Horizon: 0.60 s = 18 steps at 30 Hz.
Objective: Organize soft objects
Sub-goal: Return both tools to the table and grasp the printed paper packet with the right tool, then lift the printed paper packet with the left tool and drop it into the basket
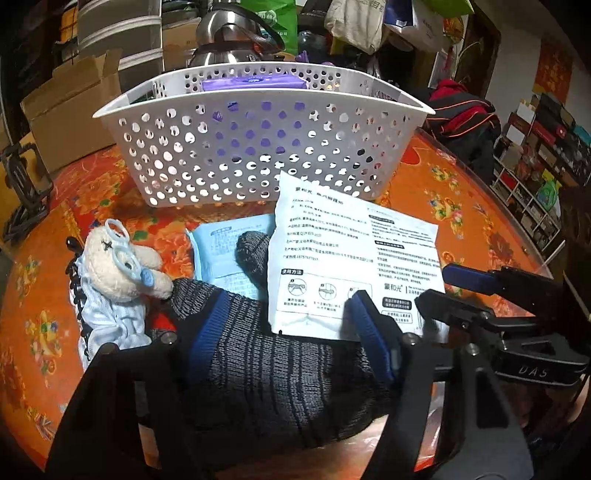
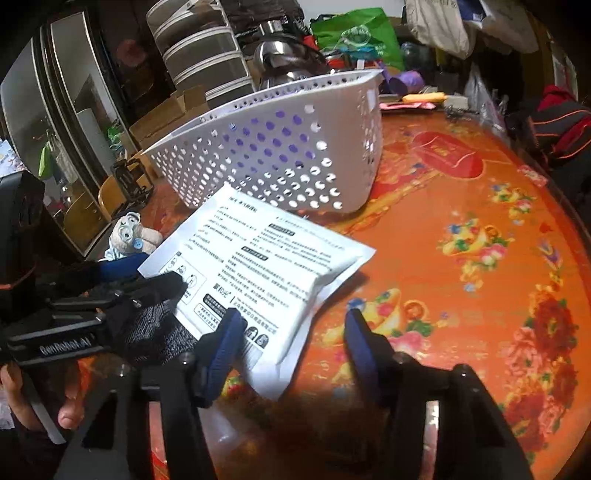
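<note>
A cluttered home living area: a round table [image 2: 461, 206] under an orange floral cover, cardboard boxes [image 1: 70, 110], a steel kettle [image 1: 229, 33], hanging bags [image 1: 354, 22] at the far side, packed shelves [image 1: 535, 177] on the right.

Packet [image 1: 354, 258] on sock [image 1: 266, 354], before basket [image 1: 258, 147].

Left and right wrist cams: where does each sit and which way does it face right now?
Left wrist: on the left gripper, looking forward over the grey sock between its jaws toward the white basket; the right gripper shows at right.
Right wrist: on the right gripper, jaws open, looking over the white packet and orange table toward the basket; the left gripper and a hand show at left.
Shared: basket, packet, sock, teddy bear.
</note>
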Motion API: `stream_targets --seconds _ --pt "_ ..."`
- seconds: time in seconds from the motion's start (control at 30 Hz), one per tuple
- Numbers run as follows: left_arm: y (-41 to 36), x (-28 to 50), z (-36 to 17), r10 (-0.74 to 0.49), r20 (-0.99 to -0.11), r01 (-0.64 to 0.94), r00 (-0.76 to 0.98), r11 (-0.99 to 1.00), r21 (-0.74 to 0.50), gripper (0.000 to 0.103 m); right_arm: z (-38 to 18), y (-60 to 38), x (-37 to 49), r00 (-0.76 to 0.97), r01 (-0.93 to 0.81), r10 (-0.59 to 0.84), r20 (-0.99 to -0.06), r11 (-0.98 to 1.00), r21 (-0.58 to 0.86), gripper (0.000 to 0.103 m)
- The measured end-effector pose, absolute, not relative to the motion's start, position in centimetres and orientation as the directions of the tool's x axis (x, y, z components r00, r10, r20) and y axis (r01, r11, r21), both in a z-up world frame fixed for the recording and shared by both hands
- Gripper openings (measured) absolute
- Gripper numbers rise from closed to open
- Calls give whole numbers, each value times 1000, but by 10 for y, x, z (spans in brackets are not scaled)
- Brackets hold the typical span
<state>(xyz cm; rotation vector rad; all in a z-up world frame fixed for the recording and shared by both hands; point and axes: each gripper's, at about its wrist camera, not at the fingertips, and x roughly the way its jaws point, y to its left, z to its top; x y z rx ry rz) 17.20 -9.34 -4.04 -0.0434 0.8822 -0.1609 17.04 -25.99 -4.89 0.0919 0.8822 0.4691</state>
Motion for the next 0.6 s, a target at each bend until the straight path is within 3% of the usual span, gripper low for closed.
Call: stream_targets --seconds 0.1,0.17,0.33,0.43,0.6 --pt "-96 172 -43 -158 -759 133 632 987 -95 66 -52 -258 173 524 -366 459 -718 882 297 53" --pt "-96 173 -43 -174 -757 139 630 984 -110 65 -52 -256 174 514 -375 481 -710 871 318 46" --pt "-96 174 -45 -198 -760 165 619 979 -121 36 -51 -254 172 520 -381 480 -706 870 312 37" --pt "-97 173 -44 -226 -757 180 613 973 -144 33 -48 -256 170 533 -378 472 -702 875 302 24" --pt "-95 175 -46 -253 -757 195 603 966 -168 31 -52 -255 173 517 -388 467 -718 875 290 22"
